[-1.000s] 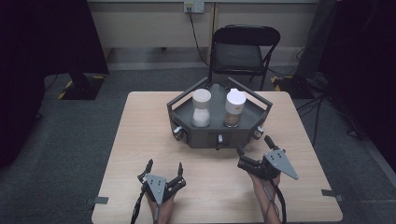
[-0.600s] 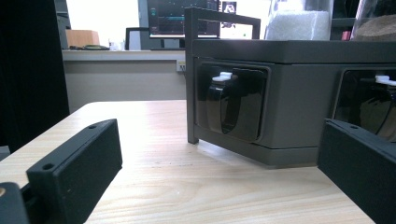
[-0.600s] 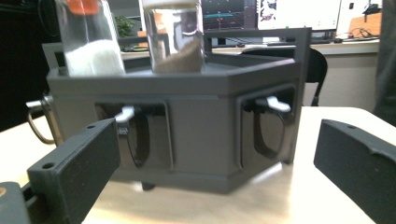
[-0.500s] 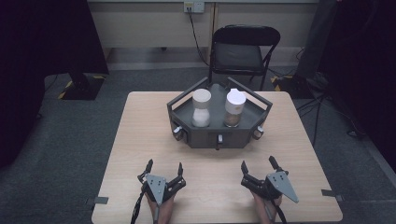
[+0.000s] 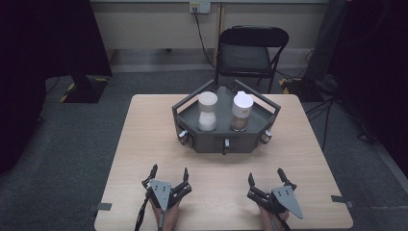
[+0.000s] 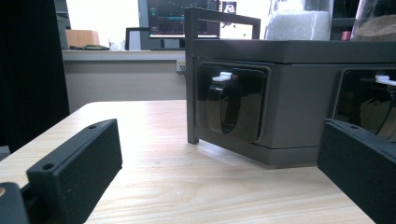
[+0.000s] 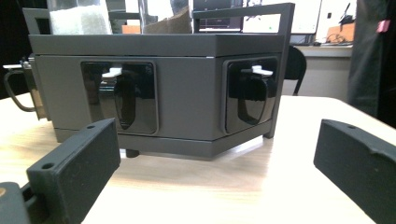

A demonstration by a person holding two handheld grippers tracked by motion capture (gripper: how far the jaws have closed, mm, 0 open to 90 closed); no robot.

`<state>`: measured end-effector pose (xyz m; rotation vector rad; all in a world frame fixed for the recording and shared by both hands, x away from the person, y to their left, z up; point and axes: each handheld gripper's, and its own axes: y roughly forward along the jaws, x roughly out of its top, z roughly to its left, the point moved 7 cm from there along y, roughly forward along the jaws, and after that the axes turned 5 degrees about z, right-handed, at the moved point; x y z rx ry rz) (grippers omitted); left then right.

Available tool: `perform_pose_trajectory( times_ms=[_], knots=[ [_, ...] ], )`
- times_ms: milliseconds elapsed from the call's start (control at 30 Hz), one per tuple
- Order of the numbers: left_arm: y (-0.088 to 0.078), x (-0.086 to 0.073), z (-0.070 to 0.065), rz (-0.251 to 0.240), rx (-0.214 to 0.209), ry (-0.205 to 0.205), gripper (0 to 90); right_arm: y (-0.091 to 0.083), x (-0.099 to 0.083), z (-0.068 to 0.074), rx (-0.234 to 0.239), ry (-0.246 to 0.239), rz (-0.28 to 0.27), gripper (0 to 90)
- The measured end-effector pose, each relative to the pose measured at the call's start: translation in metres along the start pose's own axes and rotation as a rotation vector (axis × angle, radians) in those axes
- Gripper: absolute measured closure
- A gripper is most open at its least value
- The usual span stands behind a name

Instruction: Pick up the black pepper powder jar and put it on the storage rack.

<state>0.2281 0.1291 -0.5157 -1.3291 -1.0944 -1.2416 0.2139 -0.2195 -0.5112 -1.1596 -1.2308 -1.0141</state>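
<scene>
Dark grey six-sided metal tray (image 5: 226, 137) with two jars sits straight ahead of both wide-open, empty claws, left claw (image 5: 168, 175), right claw (image 5: 266, 177), resting low on the counter (image 5: 144, 139).

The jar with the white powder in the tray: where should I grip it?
Take the white-powder jar around its narrow waist below the lid, coming over the tray front wall. It stands upright, apart from the brown-filled jar, so the open left tongs likely fit.

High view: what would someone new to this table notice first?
The dark grey hexagonal tray at the table's far middle, carrying two jars: one with white contents on the left, one with brown contents on the right. Near the front edge, the left tool and right tool rest open, facing the tray.
</scene>
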Motion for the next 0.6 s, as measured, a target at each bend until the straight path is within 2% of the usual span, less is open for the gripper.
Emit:
perform_pose_trajectory(
  times_ms=[233, 600],
  knots=[
    [-0.0001, -0.0001, 0.0, 0.0, 0.0, 0.0, 0.0, -0.0023, -0.0033, 0.0005, -0.011, 0.012, -0.027, 0.0],
    [-0.0001, -0.0001, 0.0, 0.0, 0.0, 0.0, 0.0, -0.0025, -0.0033, 0.0006, -0.012, 0.013, -0.026, 0.0]
  ],
)
